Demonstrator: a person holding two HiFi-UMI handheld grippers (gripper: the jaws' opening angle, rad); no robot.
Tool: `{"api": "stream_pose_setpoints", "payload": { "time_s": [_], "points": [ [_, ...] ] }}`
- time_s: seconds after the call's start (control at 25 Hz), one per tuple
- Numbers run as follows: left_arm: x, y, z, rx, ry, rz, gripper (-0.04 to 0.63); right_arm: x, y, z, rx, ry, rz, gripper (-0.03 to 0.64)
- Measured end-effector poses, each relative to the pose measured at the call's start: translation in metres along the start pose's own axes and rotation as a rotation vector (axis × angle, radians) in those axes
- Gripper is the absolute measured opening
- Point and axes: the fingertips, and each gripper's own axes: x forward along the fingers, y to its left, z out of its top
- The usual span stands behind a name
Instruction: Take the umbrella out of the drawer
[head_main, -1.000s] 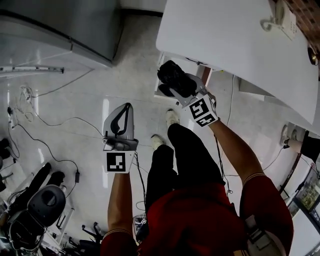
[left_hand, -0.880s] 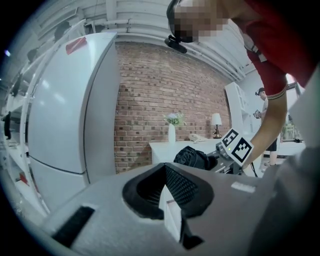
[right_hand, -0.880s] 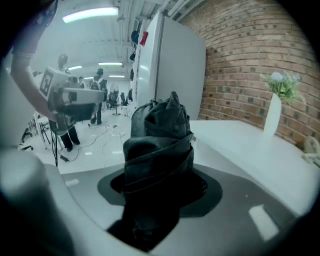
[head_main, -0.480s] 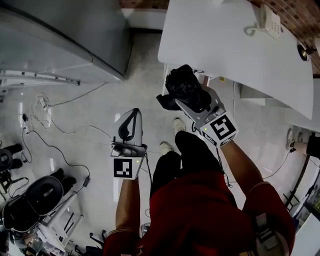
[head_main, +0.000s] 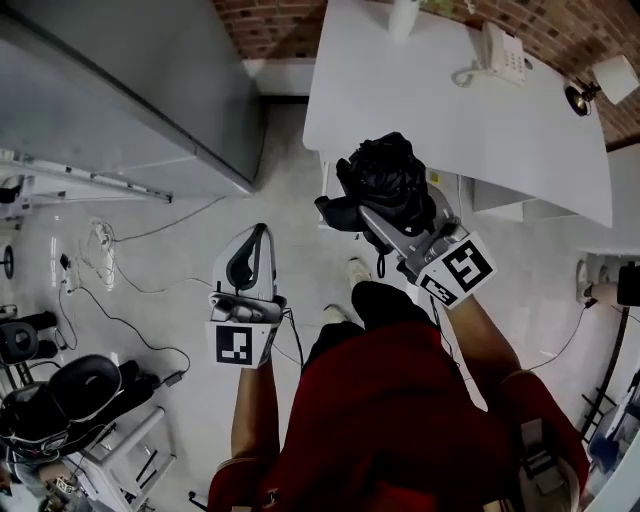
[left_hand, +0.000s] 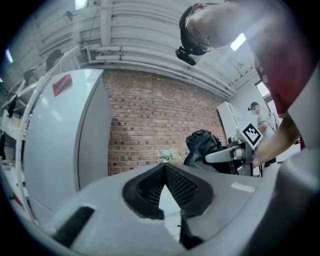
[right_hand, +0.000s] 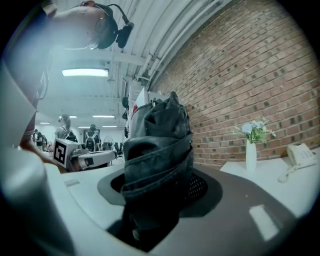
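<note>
Now the right hand-held gripper (head_main: 376, 214) has lifted the umbrella (head_main: 385, 170) higher

we see a white table (head_main: 520, 140) w/ a phone (head_main: 500, 52) at its far edge & a vase (right_hand: 250, 157) of flowers on it. brick wall (head_main: 270, 25) behind the table, grey cabinet (head_main: 130, 90) to its left, cables (head_main: 100, 255) on the floor further left.

Head view: high over the person, facing steeply down on left gripper (head_main: 256, 240), right gripper (head_main: 378, 215), white table (head_main: 430, 110). Gripper views: level along own jaws, close in, both toward brick wall (left_hand: 150, 115) and flower vase (right_hand: 251, 150); each catches the other gripper.
</note>
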Motion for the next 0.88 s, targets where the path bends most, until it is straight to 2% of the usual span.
{"api": "stream_pose_setpoints", "payload": {
  "time_s": [0.16,0.36,0.88],
  "points": [
    [-0.006,-0.009,0.023,0.012,-0.032,-0.006,0.006,-0.021,0.005,0.024,0.024,-0.062,-0.002,0.245],
    [-0.016,-0.041,0.051,0.029,-0.077,-0.028,0.005,-0.06,0.016,0.042,0.03,-0.096,-0.002,0.245],
    [-0.015,-0.04,0.051,0.01,-0.096,-0.039,0.006,-0.069,0.02,0.046,0.018,-0.095,-0.016,0.245]
  ]
}}
